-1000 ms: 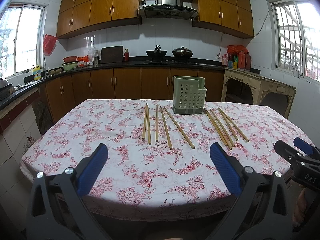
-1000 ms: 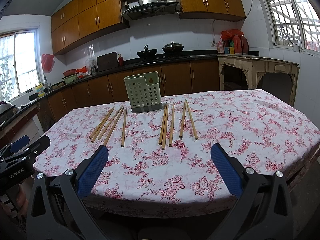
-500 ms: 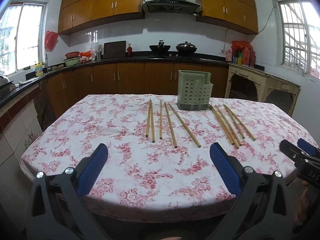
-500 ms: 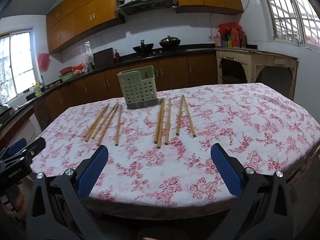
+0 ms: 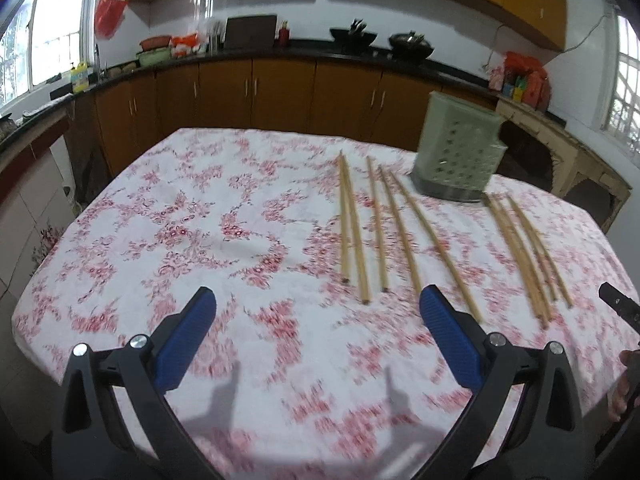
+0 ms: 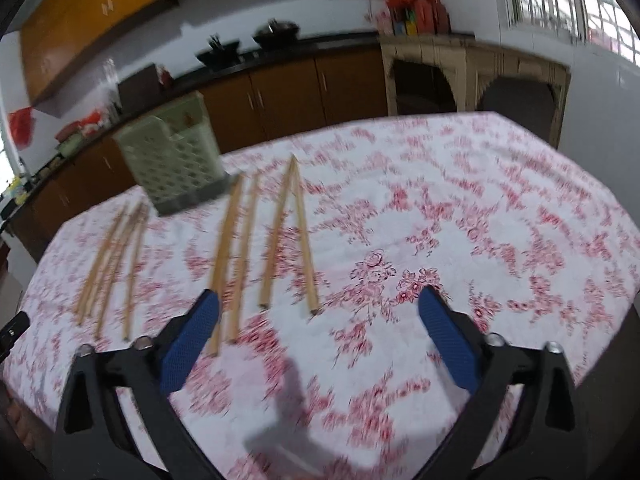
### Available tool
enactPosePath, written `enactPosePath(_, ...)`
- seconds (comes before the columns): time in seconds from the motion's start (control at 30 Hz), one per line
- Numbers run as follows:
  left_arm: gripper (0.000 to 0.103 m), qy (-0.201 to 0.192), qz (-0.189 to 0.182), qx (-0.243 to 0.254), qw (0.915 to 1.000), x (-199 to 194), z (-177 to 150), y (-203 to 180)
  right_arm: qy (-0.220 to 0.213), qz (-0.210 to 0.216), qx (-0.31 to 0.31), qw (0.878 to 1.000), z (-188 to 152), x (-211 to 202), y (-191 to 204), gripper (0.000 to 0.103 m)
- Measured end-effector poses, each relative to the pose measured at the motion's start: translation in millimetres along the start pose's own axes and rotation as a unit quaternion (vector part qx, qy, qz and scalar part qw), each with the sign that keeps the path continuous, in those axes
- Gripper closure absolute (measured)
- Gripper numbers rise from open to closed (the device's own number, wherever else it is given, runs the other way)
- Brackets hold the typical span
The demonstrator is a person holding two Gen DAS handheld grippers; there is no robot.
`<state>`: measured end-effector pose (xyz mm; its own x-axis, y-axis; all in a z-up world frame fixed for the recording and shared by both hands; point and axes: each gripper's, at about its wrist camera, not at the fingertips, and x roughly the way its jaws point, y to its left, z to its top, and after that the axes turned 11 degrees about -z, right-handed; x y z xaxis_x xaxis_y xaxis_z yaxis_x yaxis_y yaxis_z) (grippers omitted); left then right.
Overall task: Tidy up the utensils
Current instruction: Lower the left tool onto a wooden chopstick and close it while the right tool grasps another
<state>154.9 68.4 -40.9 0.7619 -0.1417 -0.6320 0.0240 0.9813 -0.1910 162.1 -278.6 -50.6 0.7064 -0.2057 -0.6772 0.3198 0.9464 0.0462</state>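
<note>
task barely begun. all chopsticks (image 5: pixel 394 230) lie flat on floral-cloth bench (image 5: pixel 200 208), in loose groups either side of green perforated holder (image 5: pixel 456 156); none seen standing in holder. left hand-held gripper (image 5: pixel 316 332) open, nothing between jaws, poised over near bench edge. right hand-held gripper (image 6: pixel 318 334) also wide, jaws just been closing a little, nothing between pads; nearest sticks (image 6: pixel 230 256) lie by its left finger. all sticks left to load. no legible writing; frames blurred.
</note>
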Motion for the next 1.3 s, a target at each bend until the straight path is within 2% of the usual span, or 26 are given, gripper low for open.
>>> enactPosePath(0.03,0.005,0.005,0.004,0.001,1.0,6.8,2.2,1.9,0.01,0.0,-0.002,1.0,2.4,7.8,0.2,0.023)
enactPosePath(0.07,0.011,0.012,0.005,0.004,0.9999,14.1,5.0,3.4,0.023,-0.003,-0.006,1.0,4.6,17.7,0.9,0.031)
enactPosePath(0.1,0.019,0.02,0.005,0.006,0.9998,20.3,7.2,5.1,0.035,-0.006,-0.011,0.999,6.5,26.8,2.2,0.034)
enactPosePath(0.13,0.023,0.029,0.005,0.009,0.9995,28.8,10.0,7.9,0.045,-0.008,-0.016,0.999,8.0,35.2,3.7,0.038)
enactPosePath(0.2,0.036,0.043,0.0,0.014,0.999,41.1,13.6,8.9,0.058,-0.012,-0.02,0.998,9.1,47.6,5.8,0.041)
enactPosePath(0.23,0.038,0.051,-0.006,0.016,0.9986,48.1,15.5,9.3,0.065,-0.012,-0.023,0.998,8.9,52.5,7.2,0.045)
enactPosePath(0.33,0.049,0.064,-0.014,0.023,0.9976,62.1,19.2,6.4,0.077,-0.011,-0.027,0.997,10.8,64.0,11.4,0.048)
enactPosePath(0.5,0.075,0.094,-0.028,0.037,0.9944,87.4,23.3,-1.2,0.067,-0.025,-0.055,0.996,12.5,67.1,24.4,0.056)
enactPosePath(0.6,0.082,0.108,-0.029,0.044,0.9928,97.2,23.2,-3.3,0.062,-0.033,-0.066,0.995,12.7,68.3,29.3,0.062)
enactPosePath(0.73,0.085,0.115,-0.027,0.051,0.9916,106.1,22.2,-6.6,0.062,-0.033,-0.064,0.995,13.4,68.7,28.2,0.065)
enactPosePath(0.8,0.091,0.116,-0.024,0.053,0.9916,108.1,23.6,-7.7,0.059,-0.032,-0.065,0.996,13.7,69.3,28.6,0.071)
enactPosePath(0.87,0.094,0.115,-0.018,0.054,0.9918,110.2,26.3,-6.9,0.057,-0.032,-0.069,0.995,14.7,70.3,30.6,0.089)
enactPosePath(0.9,0.094,0.114,-0.013,0.053,0.992,111.8,27.9,-5.5,0.06,-0.032,-0.07,0.995,16.0,71.1,30.7,0.093)
enactPosePath(1.13,0.094,0.111,0.017,0.042,0.9927,122.7,44.6,20.8,0.089,-0.049,-0.027,0.994,34.3,85.5,7.7,0.095)
enactPosePath(1.23,0.094,0.11,0.012,0.042,0.9929,124.5,48.5,30.3,0.105,-0.055,-0.006,0.993,45.5,95.7,-6.0,0.095)
enactPosePath(1.3,0.093,0.108,0.005,0.041,0.9932,123.8,48.7,34.2,0.102,-0.059,-0.004,0.993,49.7,101.2,-10.2,0.095)
